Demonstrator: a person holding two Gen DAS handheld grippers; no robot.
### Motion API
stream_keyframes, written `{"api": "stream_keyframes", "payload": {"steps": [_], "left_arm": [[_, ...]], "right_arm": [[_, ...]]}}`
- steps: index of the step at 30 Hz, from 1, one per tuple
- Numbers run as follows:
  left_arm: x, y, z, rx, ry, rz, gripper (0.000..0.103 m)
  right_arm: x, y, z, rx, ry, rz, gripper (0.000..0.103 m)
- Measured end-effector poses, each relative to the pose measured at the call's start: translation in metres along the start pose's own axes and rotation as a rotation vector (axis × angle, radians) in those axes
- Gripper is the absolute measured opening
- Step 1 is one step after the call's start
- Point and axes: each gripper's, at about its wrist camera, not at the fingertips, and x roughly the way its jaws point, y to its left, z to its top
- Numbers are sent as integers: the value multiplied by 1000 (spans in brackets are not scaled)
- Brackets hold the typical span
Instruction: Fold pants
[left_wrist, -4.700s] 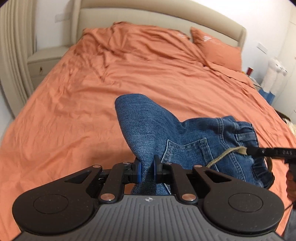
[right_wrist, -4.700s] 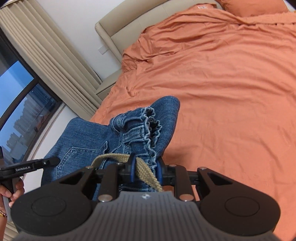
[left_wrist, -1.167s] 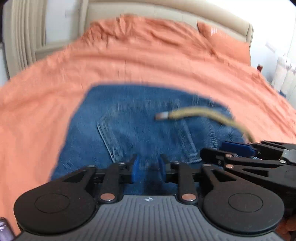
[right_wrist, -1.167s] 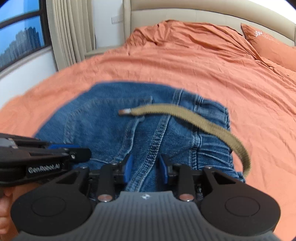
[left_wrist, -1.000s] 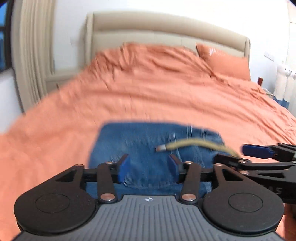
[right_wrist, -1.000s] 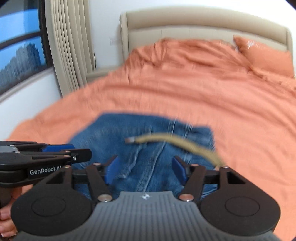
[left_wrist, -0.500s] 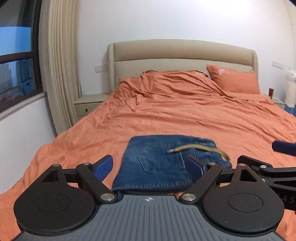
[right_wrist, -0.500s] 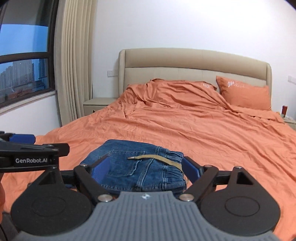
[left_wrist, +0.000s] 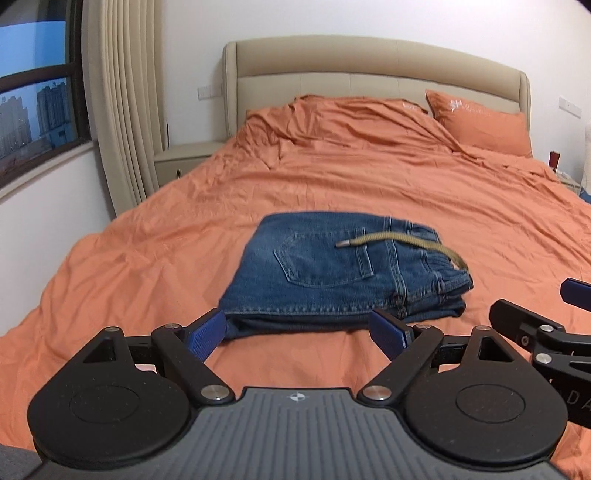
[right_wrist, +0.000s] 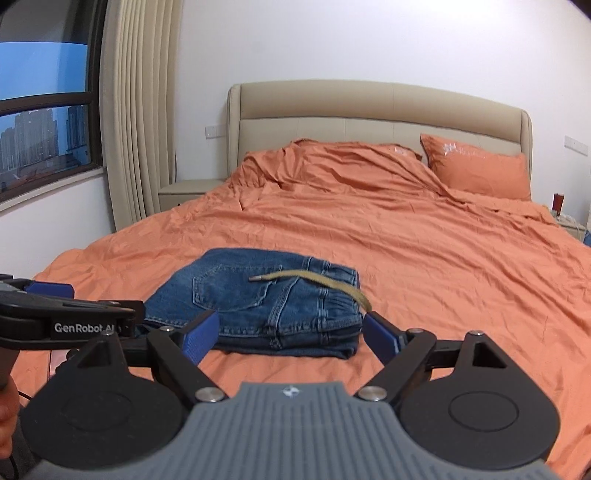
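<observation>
The jeans (left_wrist: 334, 269) lie folded into a neat rectangle on the orange bed (left_wrist: 184, 236), near its foot, 1 back pocket facing up and a tan drawstring (left_wrist: 402, 245) trailing across the top toward 3 o'clock. Both tools hang short of the near edge of the denim: the left tool (left_wrist: 301, 332) and the right tool (right_wrist: 291, 336) each stand spread wide, gripping nothing, blue pads (left_wrist: 205, 334) clear of the cloth. An orange pillow (right_wrist: 480, 171) rests at 1 o'clock by the headboard (right_wrist: 369, 110).

jeans: folded denim stack (right_wrist: 266, 302) flat on orange bed (right_wrist: 424, 258)
drawstring: tan cord (right_wrist: 314, 280) across top
right tool: (right_wrist: 291, 334) jaws wide, empty
</observation>
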Motion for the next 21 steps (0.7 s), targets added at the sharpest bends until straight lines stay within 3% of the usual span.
{"api": "stream_keyframes", "payload": {"steps": [10, 21], "left_arm": [[12, -5, -9, 17, 46, -6, 102], [10, -5, -8, 14, 36, -4, 102]], "right_arm": [[19, 1, -11, 8, 50, 3, 81], [14, 0, -8, 16, 28, 0, 81]]}}
